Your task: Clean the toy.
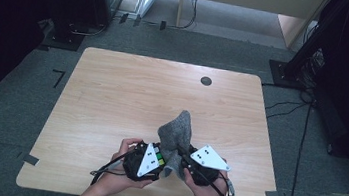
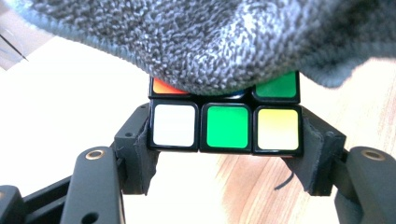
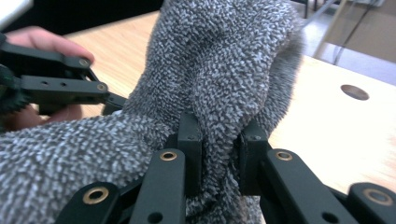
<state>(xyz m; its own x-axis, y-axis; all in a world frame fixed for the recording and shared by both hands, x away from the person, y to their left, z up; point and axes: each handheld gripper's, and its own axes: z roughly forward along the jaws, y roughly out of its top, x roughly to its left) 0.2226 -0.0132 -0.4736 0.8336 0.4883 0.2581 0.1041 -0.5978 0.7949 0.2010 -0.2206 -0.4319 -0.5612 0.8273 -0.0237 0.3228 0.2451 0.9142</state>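
Jaws, left: closed flat on the two opposite sides of a puzzle cube (image 2: 225, 120), whose near row reads white, green, yellow in the left gripper view. Jaws, right: pinched narrow on a fold of a grey knitted sock (image 3: 219, 88), the cloth bunched between the pads. Item one, my left gripper (image 1: 151, 159), held low over the near edge of the table (image 1: 113, 85). Item two, my right gripper (image 1: 189, 163), just beside it, the two almost touching with the sock between them. Item three, the sock: raised off the table, its long axis running from my jaws up and away toward the far side, the free end standing in a soft peak. Its lower edge drapes over the cube's upper rows, hiding most of them. Item four, the cube: clear of the wood, carried wholly by my left jaws. Governing relation: the sock lies directly over and ahead of the cube. Whether the cloth at the cube is the sock's open mouth I cannot tell. My judgement: the cube goes in or under the sock next, both hands equally near.
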